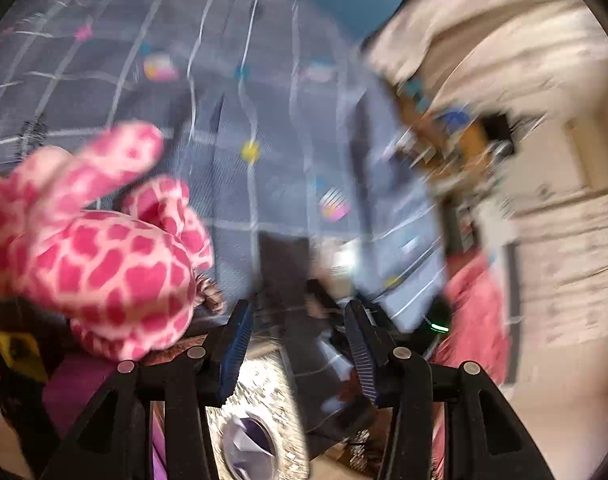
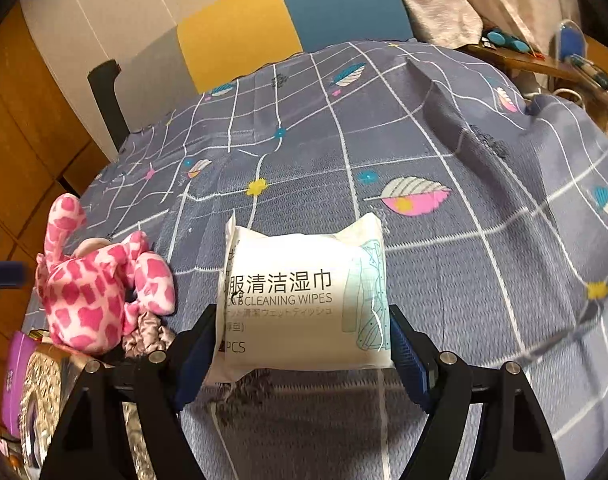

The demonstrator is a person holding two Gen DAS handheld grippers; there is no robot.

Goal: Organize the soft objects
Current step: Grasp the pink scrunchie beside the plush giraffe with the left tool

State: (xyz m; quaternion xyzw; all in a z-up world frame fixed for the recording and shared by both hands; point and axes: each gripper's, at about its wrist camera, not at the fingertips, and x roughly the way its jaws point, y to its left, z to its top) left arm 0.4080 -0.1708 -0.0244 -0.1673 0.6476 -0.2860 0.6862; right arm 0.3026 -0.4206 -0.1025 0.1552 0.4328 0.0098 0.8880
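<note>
**Wipes pack held over the bedspread, plush toy at its left edge**

In the left wrist view, badly blurred, the left gripper [image 1: 300, 344] stood released, its blue pads apart with nothing between them. The pink-and-white plush toy [image 1: 100, 256] filled the left side, lying on the grey checked bedspread [image 1: 240, 92]. Below the fingers a glittery box [image 1: 260, 408] with an oval window showed.

In the right wrist view, the right gripper [image 2: 304, 344] was clenched on a white pack of cleaning wipes [image 2: 300, 300], one pad pressed on each side of it. The pack hung upright above the near middle of the bedspread [image 2: 444, 148]. The plush toy [image 2: 100, 284] lay at the bedspread's left edge, with a shiny scrunchie [image 2: 148, 336] touching its near side. A yellow-and-blue chair back [image 2: 288, 16] stood beyond the far edge.
</note>
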